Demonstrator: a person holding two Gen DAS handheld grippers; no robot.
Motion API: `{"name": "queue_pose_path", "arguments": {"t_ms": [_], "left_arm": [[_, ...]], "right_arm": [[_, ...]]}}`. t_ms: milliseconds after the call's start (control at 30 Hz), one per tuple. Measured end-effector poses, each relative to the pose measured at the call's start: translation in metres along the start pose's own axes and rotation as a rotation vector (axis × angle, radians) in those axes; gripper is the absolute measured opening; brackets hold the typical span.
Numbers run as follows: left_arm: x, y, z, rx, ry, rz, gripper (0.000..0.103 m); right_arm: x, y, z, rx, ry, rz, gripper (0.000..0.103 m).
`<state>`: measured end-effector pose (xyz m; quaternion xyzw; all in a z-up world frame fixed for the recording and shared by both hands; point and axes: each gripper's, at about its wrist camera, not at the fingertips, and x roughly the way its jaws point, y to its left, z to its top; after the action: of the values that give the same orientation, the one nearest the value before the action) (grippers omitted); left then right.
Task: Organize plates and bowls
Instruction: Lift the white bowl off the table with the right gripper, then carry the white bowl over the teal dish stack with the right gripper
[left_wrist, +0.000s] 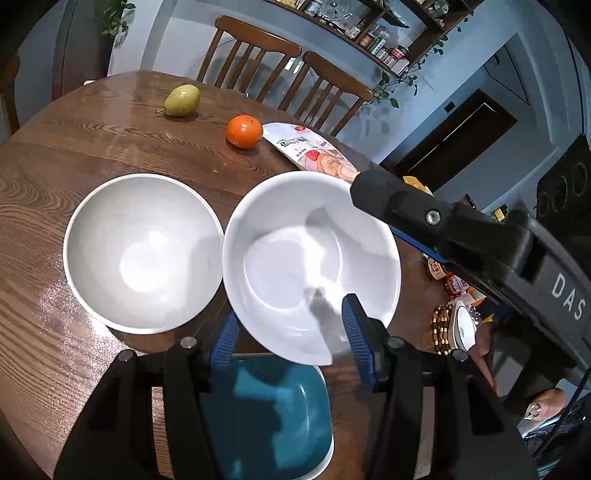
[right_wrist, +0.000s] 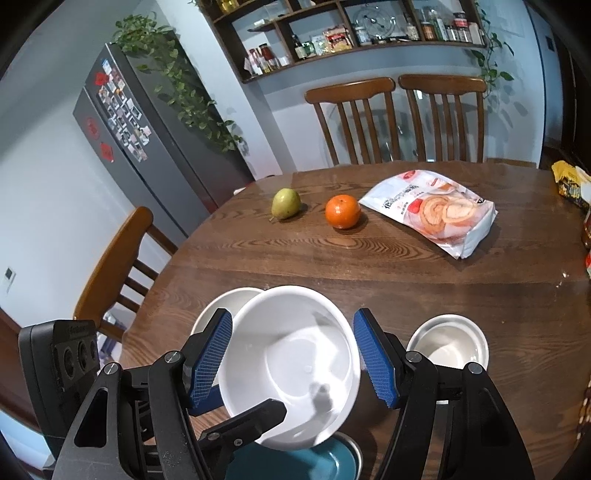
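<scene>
My left gripper (left_wrist: 288, 339) holds a white bowl (left_wrist: 310, 266) by its near rim, one finger inside and one outside, lifted and tilted above a teal dish (left_wrist: 266, 417). A second white bowl (left_wrist: 142, 253) rests on the table to its left. In the right wrist view the held bowl (right_wrist: 291, 365) hangs between my right gripper's (right_wrist: 291, 360) open fingers, which do not touch it; the left gripper's finger (right_wrist: 251, 421) clamps its rim. The teal dish (right_wrist: 328, 461) lies below. A small white bowl (right_wrist: 447, 343) sits to the right.
On the round wooden table (right_wrist: 295, 258) lie a pear (right_wrist: 285, 203), an orange (right_wrist: 342, 211) and a bag of roll cake (right_wrist: 436, 212). Wooden chairs (right_wrist: 399, 118) stand at the far side and one at the left. Snack packets lie at the right edge.
</scene>
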<state>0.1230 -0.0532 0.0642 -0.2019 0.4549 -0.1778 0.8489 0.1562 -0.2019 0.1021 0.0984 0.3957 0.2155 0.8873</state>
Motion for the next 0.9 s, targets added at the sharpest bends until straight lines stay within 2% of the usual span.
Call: {"name": "queue_pose_path", "arguments": {"t_ms": [900], "left_arm": [[-0.018, 0.001, 0.005, -0.004, -0.043, 0.042, 0.056]], "right_arm": [[0.000, 0.017, -0.003, -0.019, -0.042, 0.024, 0.070]]}}
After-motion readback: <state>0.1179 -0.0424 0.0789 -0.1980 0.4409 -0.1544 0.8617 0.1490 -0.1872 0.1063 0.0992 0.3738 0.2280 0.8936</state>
